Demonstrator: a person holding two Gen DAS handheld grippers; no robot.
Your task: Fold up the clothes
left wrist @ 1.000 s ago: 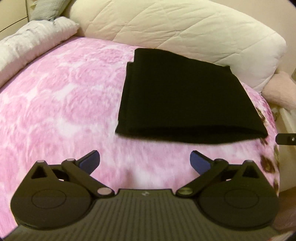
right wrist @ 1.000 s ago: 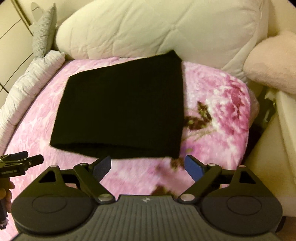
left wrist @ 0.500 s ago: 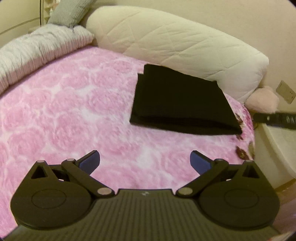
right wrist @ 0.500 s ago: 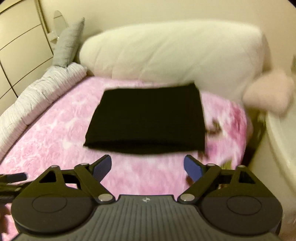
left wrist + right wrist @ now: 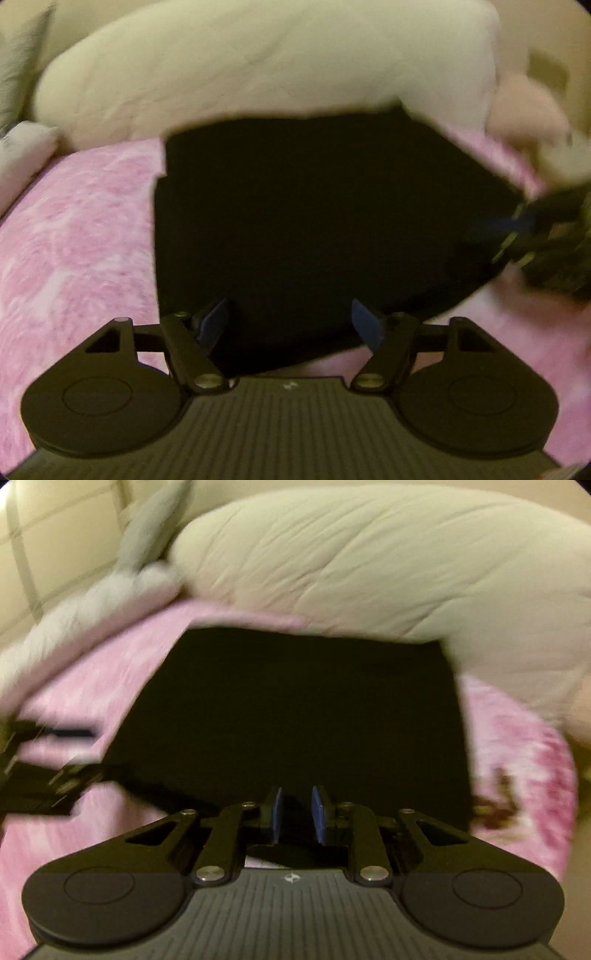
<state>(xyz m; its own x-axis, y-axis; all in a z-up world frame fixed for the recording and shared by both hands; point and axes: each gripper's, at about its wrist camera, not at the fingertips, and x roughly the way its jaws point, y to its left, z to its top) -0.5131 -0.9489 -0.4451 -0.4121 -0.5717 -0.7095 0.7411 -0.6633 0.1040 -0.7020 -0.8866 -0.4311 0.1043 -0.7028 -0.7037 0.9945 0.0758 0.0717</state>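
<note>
A black folded garment [image 5: 314, 221] lies on the pink flowered blanket [image 5: 74, 240], its far edge against the cream duvet. My left gripper [image 5: 290, 323] is over the garment's near left edge. Its jaws are closing but still wide, with the cloth's edge between them and the pads not pressing. My right gripper [image 5: 297, 812] is at the near edge of the garment [image 5: 295, 709], further right. Its jaws are closing to a narrow gap with dark cloth in it. Each gripper shows blurred in the other's view: the right gripper [image 5: 524, 229], the left gripper [image 5: 48, 775].
A big cream quilted duvet [image 5: 258, 66] bounds the far side. A pale pink cushion [image 5: 524, 99] sits at the far right. A grey-white striped bolster [image 5: 92, 602] and a grey pillow [image 5: 147, 535] line the left, with panelled cabinet fronts [image 5: 44, 535] behind.
Both grippers came forward and down onto the garment's near edge, which now lies between their jaws. Both jaws have narrowed, the right much more than the left.
</note>
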